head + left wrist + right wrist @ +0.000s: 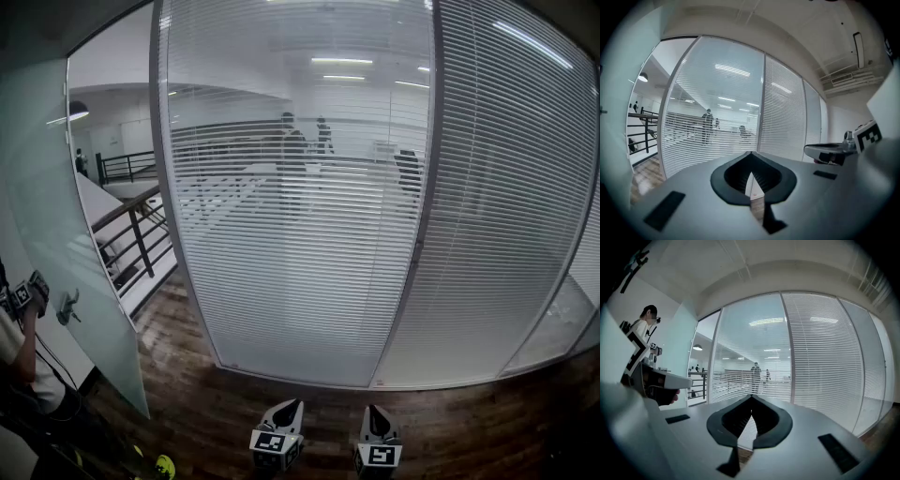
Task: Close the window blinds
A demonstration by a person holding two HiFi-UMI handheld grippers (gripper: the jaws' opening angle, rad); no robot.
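White slatted blinds hang behind a glass wall ahead of me. The slats of the left blind panel (pixel 300 234) (pixel 717 122) (pixel 752 357) are tilted open, and people and a railing show through them. The right blind panel (pixel 511 216) (pixel 820 352) looks far denser, almost opaque. My left gripper (pixel 293 405) (pixel 750 153) and right gripper (pixel 372 410) (pixel 751 395) sit side by side low in the head view. Both point at the glass from some distance back, their jaws shut with nothing between them.
A frosted glass door (pixel 66 281) with a handle (pixel 67 307) stands open at the left. Beside it stands a person (pixel 19 366). A dark stair railing (pixel 141 230) shows beyond the doorway. Metal mullions (pixel 427 197) divide the glass panels. The floor (pixel 450 431) is dark wood.
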